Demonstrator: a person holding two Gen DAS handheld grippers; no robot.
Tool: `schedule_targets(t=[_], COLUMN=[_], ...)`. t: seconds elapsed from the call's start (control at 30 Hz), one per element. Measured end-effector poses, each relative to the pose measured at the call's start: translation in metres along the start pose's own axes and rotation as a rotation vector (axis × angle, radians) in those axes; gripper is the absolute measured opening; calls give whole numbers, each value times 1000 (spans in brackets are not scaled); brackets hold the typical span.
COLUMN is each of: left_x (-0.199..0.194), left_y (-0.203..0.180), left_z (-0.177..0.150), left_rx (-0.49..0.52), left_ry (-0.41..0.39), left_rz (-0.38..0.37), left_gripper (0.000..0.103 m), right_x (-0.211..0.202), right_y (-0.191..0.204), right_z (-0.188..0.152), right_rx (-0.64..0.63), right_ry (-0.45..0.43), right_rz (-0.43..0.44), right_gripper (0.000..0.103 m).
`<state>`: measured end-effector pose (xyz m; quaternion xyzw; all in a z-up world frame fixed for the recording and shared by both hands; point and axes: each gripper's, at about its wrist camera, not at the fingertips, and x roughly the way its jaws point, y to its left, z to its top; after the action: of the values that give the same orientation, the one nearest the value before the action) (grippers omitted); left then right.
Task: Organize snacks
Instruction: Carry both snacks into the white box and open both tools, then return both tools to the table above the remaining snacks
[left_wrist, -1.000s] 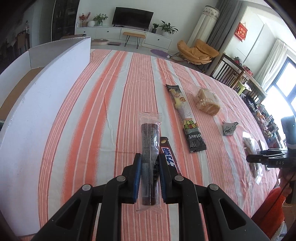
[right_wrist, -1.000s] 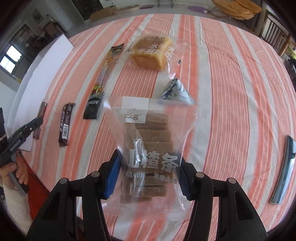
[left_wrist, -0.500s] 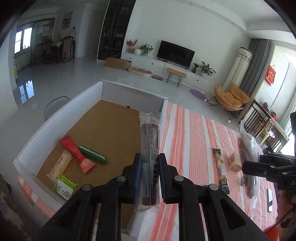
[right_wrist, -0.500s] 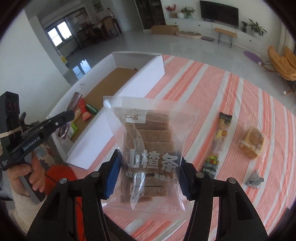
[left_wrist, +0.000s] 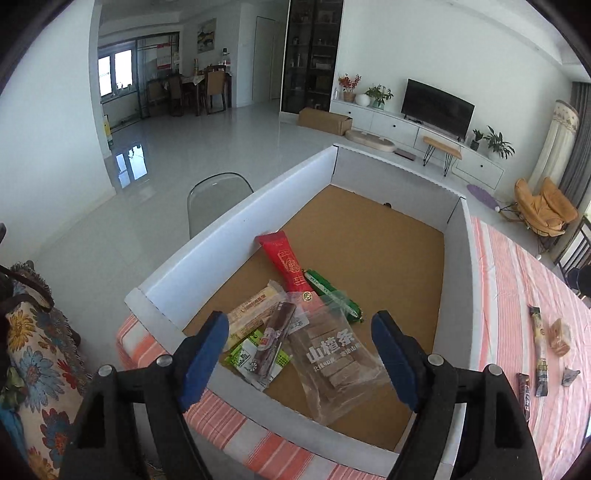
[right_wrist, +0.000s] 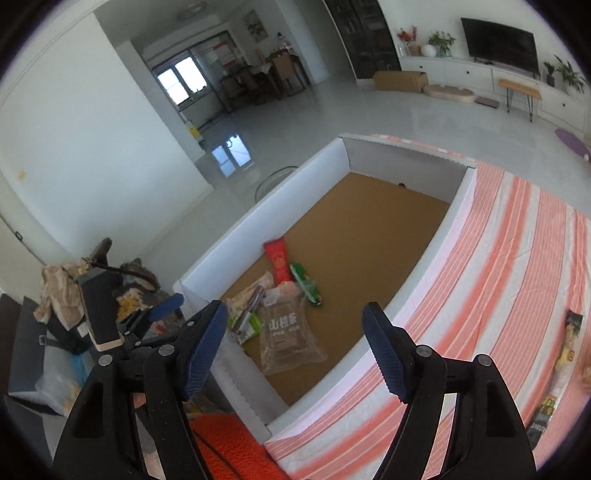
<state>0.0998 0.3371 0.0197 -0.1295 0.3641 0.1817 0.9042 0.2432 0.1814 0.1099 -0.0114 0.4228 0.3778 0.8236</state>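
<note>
Both grippers, left (left_wrist: 299, 350) and right (right_wrist: 293, 343), have just spread and hang empty over the box (left_wrist: 236, 218); remaining snacks (left_wrist: 539, 347) lie at three o'clock, long axes toward twelve, right nearer

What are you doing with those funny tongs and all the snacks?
A person is tidying snacks into a big white box using tongs in each hand. Both the left tongs and right tongs have just been opening and hold nothing. The clear bag of brown bars and the dark stick snack now lie in the box with the other packets. A few snacks still wait on the striped tablecloth.
</note>
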Motion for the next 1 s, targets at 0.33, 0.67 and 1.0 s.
schedule_targets(t=[0.33, 0.67, 1.0], left_x=[-48, 12, 28], left_y=[-145, -288, -285], left_z=[-41, -162, -193], left_rx=[200, 424, 469], left_ry=[-12, 258, 199], left_rz=[-394, -434, -357], left_gripper=[100, 100, 100], right_x=[-79, -128, -117], right_y=[-184, -279, -292], right_z=[-170, -299, -294], right_rx=[45, 341, 362], right_ry=[-25, -2, -26], right_rz=[-591, -712, -681], right_gripper=[78, 79, 84])
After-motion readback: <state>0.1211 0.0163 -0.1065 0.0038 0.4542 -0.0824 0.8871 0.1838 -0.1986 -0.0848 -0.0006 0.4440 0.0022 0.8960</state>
